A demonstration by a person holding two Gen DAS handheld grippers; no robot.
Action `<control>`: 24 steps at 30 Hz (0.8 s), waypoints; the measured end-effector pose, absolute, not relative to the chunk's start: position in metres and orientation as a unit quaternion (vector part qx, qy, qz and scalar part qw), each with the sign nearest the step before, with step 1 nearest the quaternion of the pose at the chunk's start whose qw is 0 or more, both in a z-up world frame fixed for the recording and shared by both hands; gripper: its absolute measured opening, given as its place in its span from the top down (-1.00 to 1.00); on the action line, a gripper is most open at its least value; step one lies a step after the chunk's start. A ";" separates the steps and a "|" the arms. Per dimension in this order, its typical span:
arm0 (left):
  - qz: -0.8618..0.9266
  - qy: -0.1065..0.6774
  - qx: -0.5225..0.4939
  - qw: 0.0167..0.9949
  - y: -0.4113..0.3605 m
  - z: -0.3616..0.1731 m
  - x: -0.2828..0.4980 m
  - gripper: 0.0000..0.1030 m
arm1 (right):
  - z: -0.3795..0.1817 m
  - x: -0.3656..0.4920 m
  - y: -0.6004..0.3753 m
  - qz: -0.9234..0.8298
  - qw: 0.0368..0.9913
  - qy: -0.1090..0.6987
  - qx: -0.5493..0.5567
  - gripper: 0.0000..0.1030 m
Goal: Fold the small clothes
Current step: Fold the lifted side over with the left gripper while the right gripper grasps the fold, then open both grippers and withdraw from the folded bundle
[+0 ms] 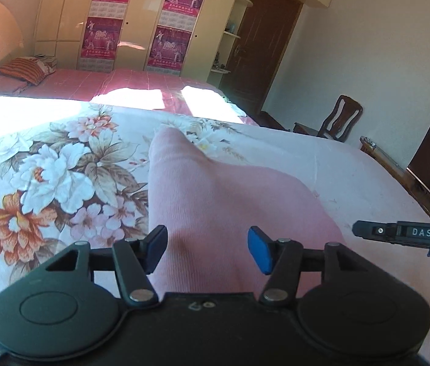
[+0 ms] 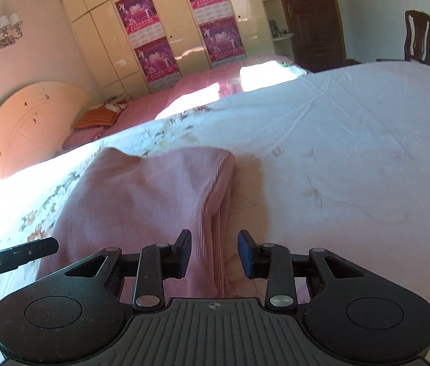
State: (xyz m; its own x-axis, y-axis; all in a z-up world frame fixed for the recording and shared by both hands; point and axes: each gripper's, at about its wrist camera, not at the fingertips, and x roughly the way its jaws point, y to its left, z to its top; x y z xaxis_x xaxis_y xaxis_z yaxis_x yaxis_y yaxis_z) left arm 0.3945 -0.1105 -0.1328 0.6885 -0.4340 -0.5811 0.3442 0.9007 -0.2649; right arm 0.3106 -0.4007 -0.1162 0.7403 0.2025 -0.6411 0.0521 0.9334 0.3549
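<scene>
— Where was the pink garment [image 1: 215,201]?
— Between both grippers' spread, empty jaws, lying on the bedspread [image 2: 352,140].
— Which step?
— Mid-fold, probably; each gripper next needed an edge.

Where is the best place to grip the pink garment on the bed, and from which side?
Probably the pink garment is best gripped at its near right edge, where layered folds stack. Bring the open right gripper in low from the near side, straddling that edge.
</scene>
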 end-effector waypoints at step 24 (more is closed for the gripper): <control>-0.170 0.354 -0.016 0.920 -0.159 -0.153 0.509 0.03 | -0.165 0.442 -0.359 0.072 0.931 0.353 0.060 0.34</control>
State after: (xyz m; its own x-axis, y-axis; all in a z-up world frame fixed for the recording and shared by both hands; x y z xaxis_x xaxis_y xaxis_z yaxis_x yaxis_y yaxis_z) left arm 0.5089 -0.1594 -0.1528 0.6919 -0.3251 -0.6447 0.3018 0.9414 -0.1508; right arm 0.4421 -0.3587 -0.1646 0.7400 0.1753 -0.6493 -0.0909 0.9826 0.1618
